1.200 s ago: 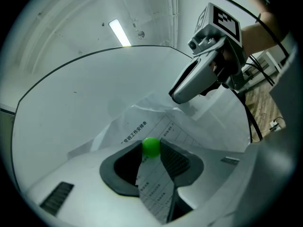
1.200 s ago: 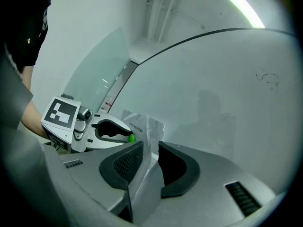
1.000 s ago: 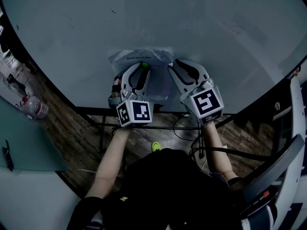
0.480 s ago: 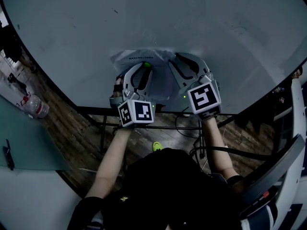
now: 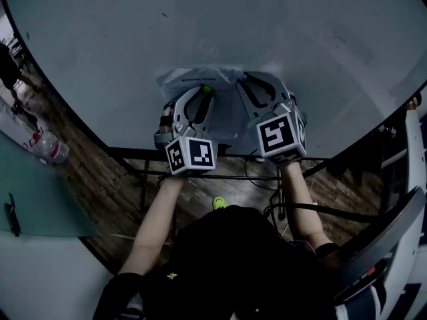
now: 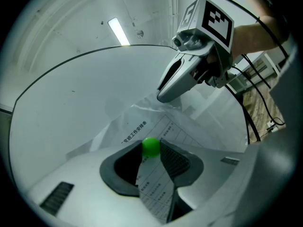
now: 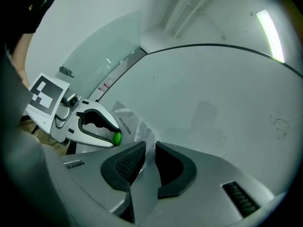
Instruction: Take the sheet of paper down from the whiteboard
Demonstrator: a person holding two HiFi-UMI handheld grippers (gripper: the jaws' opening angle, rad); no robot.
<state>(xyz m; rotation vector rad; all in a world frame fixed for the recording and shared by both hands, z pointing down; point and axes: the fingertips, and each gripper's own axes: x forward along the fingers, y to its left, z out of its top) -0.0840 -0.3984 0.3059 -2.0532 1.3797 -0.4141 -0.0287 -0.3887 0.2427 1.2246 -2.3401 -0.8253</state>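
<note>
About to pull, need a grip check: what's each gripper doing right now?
Left gripper: shut on the green magnet.
Right gripper: jaws closing, paper edge between them, seemingly not clamped yet.

Right gripper [image 5: 245,85] newly rolled, nearer the sheet of paper [image 5: 183,79]; jaws closing around its edge

The whiteboard [image 5: 100,39] is pale grey-white. The sheet of paper [image 5: 223,112] is white with dark print and a ruled table; near its 12 o'clock edge sits a bright green magnet [image 5: 207,89]. The left gripper [image 6: 150,150] is grey with black ribbed pads [image 6: 175,162], its cube [image 5: 191,155] white with black squares.
</note>
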